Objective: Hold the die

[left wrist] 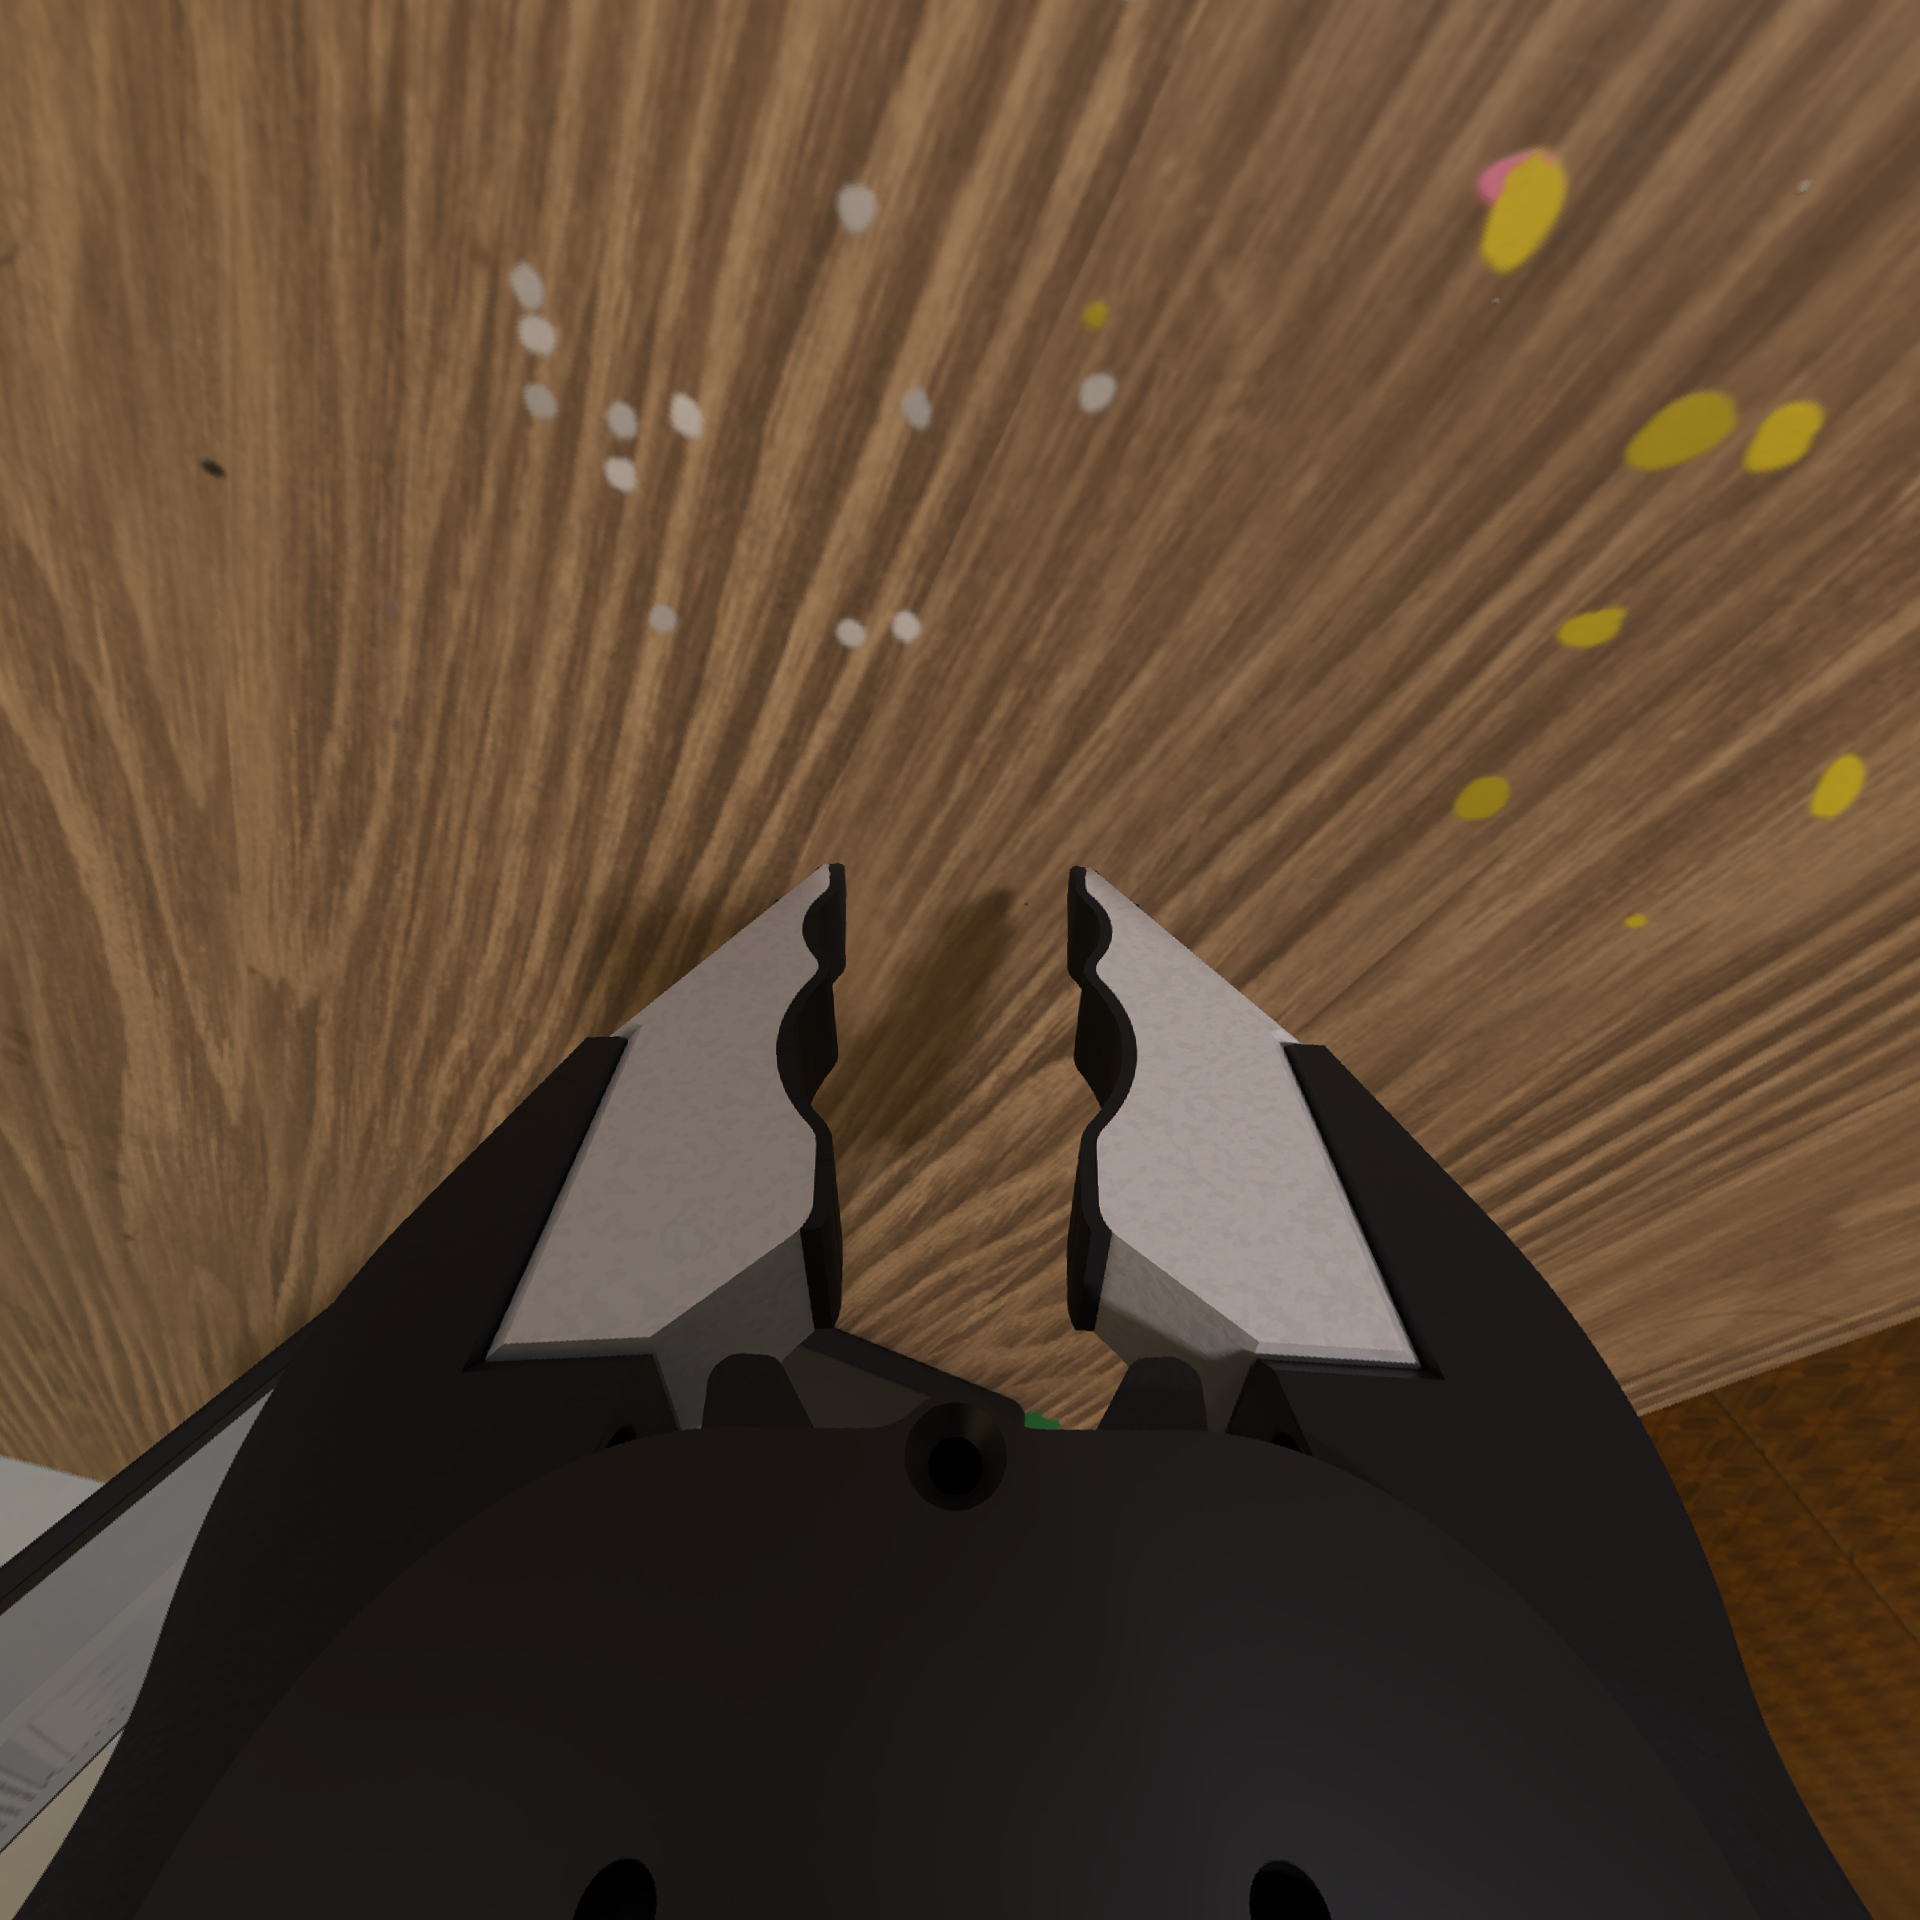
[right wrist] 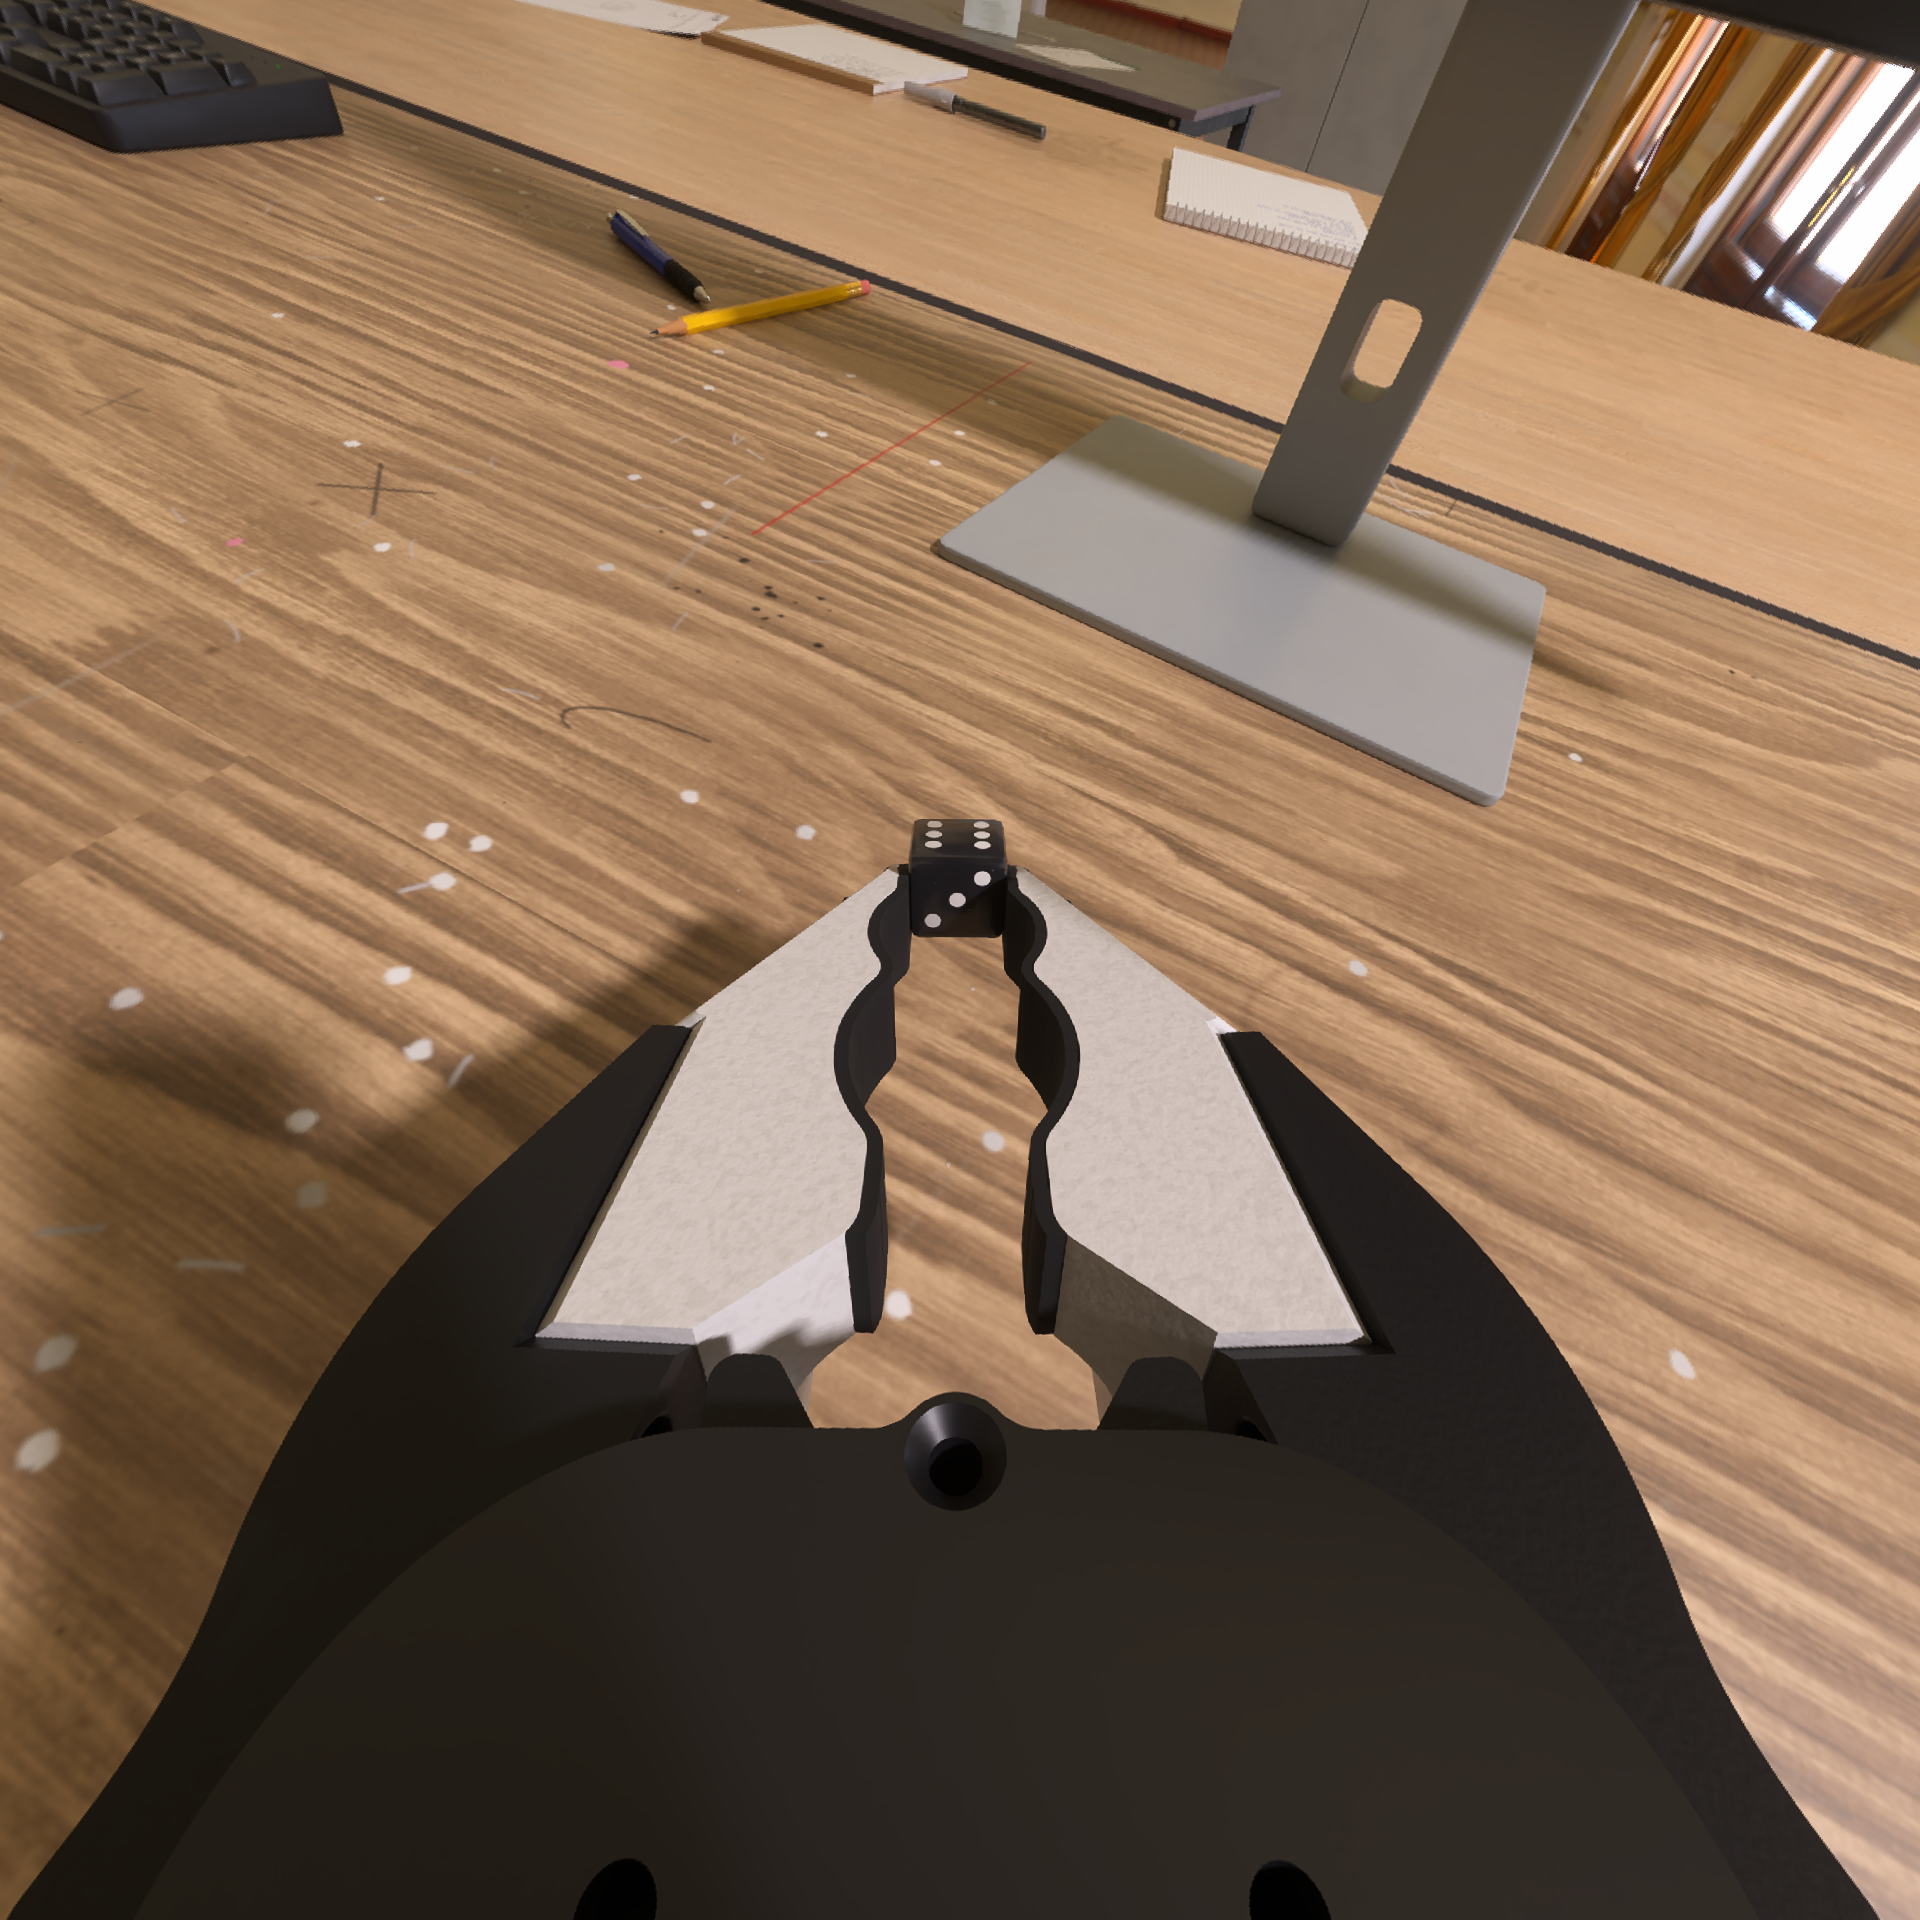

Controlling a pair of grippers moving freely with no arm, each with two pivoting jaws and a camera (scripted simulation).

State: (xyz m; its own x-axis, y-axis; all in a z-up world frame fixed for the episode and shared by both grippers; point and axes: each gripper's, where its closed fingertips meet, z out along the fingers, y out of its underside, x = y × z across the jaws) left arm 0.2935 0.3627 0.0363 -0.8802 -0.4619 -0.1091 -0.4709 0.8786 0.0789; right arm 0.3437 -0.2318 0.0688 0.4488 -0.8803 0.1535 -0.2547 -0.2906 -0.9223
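Note:
A small black die (right wrist: 957, 878) with white pips sits between the very tips of my right gripper (right wrist: 957, 896). The jaws are closed onto its two sides and hold it just above the wooden desk (right wrist: 520, 727). My left gripper (left wrist: 956, 883) is open and empty. It points down at the wooden desk top (left wrist: 416, 727) close below it, with bare wood between its fingers. The die does not show in the left wrist view.
A grey monitor stand (right wrist: 1247, 603) rises ahead to the right. A yellow pencil (right wrist: 764, 309) and a blue pen (right wrist: 655, 255) lie farther back, a black keyboard (right wrist: 156, 73) at far left, a notepad (right wrist: 1262, 213) behind. Paint specks dot the wood. The desk edge (left wrist: 1558, 1371) runs at lower right.

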